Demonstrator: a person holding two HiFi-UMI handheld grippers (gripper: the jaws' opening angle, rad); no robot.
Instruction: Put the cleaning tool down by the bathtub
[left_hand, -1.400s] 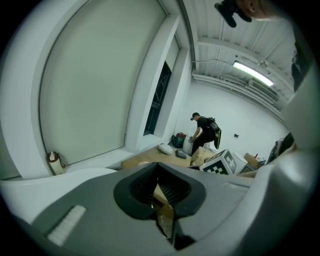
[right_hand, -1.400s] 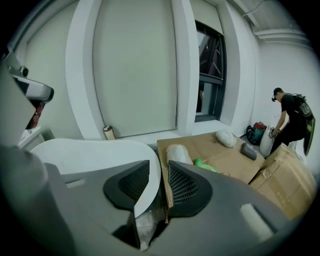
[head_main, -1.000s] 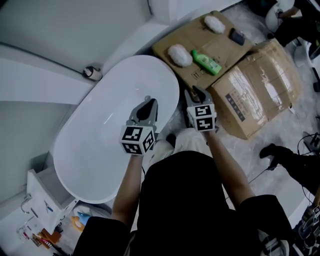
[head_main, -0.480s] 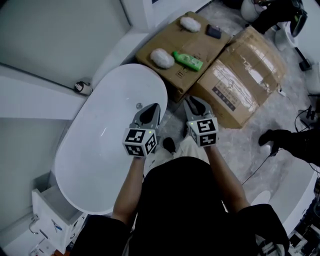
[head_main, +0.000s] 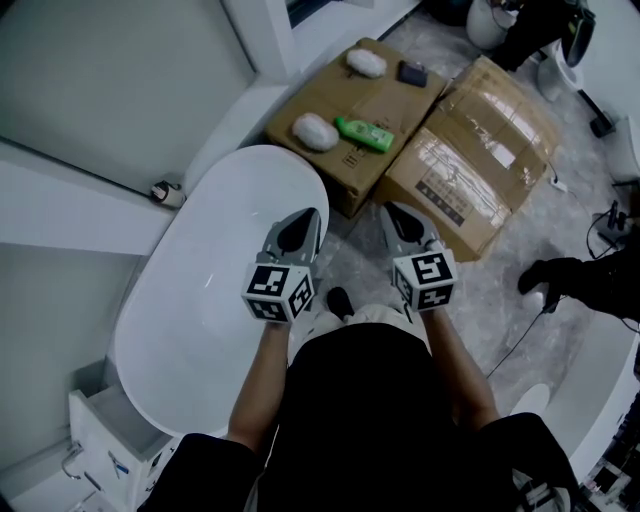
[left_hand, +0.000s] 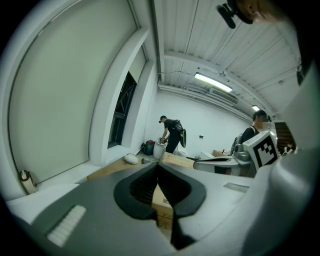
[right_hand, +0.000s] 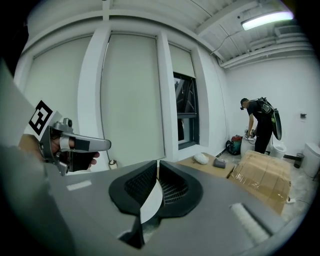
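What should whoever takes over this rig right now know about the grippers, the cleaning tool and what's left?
Left gripper: shut, empty.
Right gripper: jaws have just been closing and now meet, with nothing between them.
Things: a white fluffy pad and a green bottle lie on the flat cardboard box beside the bathtub.
Done: no tool is in either gripper, so it looks set down. I cannot tell which item it is.
Left: probably nothing.

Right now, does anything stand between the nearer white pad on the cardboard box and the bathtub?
Nothing visible does. The green bottle lies on the white pad's far side, away from the bathtub.
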